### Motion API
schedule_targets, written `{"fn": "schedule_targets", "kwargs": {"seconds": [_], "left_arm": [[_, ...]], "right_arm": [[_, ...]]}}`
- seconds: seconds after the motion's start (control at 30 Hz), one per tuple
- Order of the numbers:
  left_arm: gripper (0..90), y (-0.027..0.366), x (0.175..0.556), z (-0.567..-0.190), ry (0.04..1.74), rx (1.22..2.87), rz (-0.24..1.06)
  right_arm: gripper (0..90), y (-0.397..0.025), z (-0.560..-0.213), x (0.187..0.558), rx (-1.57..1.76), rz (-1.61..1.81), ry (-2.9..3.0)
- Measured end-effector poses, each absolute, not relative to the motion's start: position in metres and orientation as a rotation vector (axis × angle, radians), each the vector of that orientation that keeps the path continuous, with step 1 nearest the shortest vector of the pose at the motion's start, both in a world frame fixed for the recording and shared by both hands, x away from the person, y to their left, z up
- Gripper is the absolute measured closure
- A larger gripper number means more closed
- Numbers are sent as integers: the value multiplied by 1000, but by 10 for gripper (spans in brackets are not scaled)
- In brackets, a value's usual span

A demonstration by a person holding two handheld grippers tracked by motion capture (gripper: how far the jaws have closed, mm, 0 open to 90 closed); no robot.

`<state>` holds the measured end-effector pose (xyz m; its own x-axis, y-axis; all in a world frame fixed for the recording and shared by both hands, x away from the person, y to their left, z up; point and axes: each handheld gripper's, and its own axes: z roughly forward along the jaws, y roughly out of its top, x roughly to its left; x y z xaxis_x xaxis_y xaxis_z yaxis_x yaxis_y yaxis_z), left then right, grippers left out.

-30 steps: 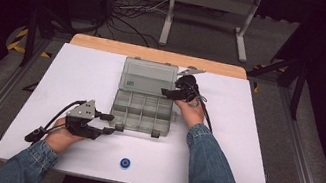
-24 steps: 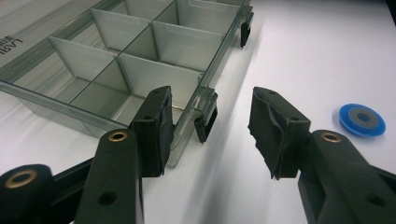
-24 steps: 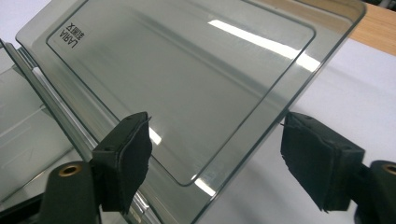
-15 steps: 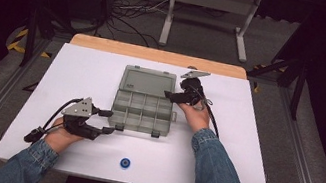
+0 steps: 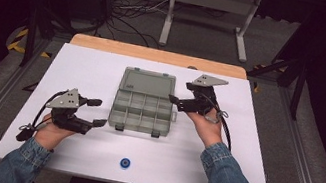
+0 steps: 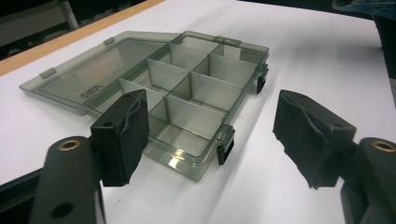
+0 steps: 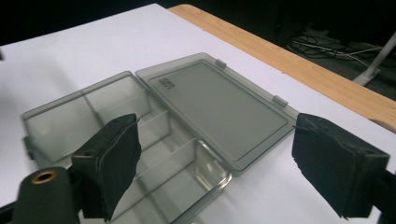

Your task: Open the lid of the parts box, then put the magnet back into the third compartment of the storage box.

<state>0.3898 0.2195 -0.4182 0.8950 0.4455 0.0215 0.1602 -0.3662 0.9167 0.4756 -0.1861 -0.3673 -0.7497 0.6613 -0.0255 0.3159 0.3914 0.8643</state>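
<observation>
Box [image 5: 143, 103] sits mid-table, lid [image 5: 148, 82] flat back, compartments bare — ready for filling. Left gripper [image 5: 96, 113] and right gripper [image 5: 174, 102] flank it, both spread wide, holding nothing.

Open organizer box [image 5: 144, 102] blocks centre; table [image 5: 93, 74] sides free

Lying flat on white table [image 5: 104, 68]: grey box [image 5: 142, 108], opened, lid [image 5: 148, 83] folded back toward far wooden edge [image 5: 157, 55], compartments facing up. Sitting near front edge, well apart from box: small blue disc [image 5: 125, 163]. Resting on table at left: cable [image 5: 27, 129].
</observation>
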Motion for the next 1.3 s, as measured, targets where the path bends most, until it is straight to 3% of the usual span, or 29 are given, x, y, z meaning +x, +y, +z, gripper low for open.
{"fn": "schedule_targets", "kwargs": {"seconds": [0.57,1.3], "left_arm": [[239,231,391,-417,509,1916,339],[233,237,389,-419,521,1914,352]], "right_arm": [[126,-176,-354,424,698,1435,2306],[123,-134,-334,382,468,1242,2526]]}}
